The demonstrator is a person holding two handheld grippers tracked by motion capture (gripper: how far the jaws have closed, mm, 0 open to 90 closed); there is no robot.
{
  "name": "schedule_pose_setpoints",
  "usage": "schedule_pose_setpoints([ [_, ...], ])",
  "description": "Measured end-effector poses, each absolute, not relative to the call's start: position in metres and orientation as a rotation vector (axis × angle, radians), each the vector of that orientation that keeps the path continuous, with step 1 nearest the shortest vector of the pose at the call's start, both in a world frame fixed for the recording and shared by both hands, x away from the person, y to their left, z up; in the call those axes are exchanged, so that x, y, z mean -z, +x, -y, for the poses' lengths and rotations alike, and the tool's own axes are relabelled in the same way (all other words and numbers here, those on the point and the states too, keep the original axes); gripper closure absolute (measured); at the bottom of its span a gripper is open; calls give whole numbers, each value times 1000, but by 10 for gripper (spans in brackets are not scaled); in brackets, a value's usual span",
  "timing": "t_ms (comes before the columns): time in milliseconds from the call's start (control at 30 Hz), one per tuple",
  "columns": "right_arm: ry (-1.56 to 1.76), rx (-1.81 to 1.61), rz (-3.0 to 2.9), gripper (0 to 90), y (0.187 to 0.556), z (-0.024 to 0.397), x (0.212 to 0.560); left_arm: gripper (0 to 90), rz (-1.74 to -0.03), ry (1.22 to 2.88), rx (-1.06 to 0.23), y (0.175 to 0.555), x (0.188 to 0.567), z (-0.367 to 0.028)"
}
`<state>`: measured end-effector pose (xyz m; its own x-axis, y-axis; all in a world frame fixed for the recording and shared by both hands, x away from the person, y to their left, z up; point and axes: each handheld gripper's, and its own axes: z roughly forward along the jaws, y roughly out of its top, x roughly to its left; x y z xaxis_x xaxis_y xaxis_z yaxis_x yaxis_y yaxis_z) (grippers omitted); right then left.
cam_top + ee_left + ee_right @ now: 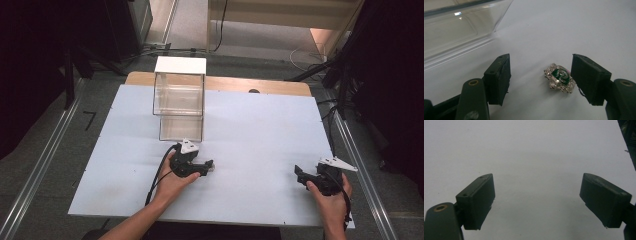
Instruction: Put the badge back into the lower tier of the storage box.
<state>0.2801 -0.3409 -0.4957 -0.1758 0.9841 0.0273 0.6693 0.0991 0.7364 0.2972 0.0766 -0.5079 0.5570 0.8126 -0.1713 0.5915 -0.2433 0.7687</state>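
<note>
Left hand-held gripper (540,77) jaws apart, straddling brooch (559,78) flat on desk (250,130), brooch touching or nearly touching one pad. Off-centre: closing may flick it sideways or pinch only its edge. Right hand-held gripper (536,202) jaws apart, empty.

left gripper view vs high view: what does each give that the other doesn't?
Left gripper view alone: a silver brooch with a green centre lying on the white table between the left gripper jaws, close to the right-hand pad, the other pad apart from it. High view alone: the right gripper idle at the table's right, and the white lid of the clear box. Both: table, clear box, left gripper.
</note>
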Motion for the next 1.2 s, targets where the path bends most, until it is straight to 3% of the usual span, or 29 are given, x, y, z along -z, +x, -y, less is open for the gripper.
schedule_pose_setpoints([
  [500, 1609, -865, -1907, 116, 280, 341, 496, 353, -1105, 2000, -316, 296, 511, -70],
  [1000, 1606, -864, -1913, 116, 280, 341, 496, 402, -1046, 2067, -420, 289, 513, -61],
  [1200, 1607, -865, -1912, 118, 280, 342, 496, 520, -1002, 2092, -425, 285, 512, -56],
])
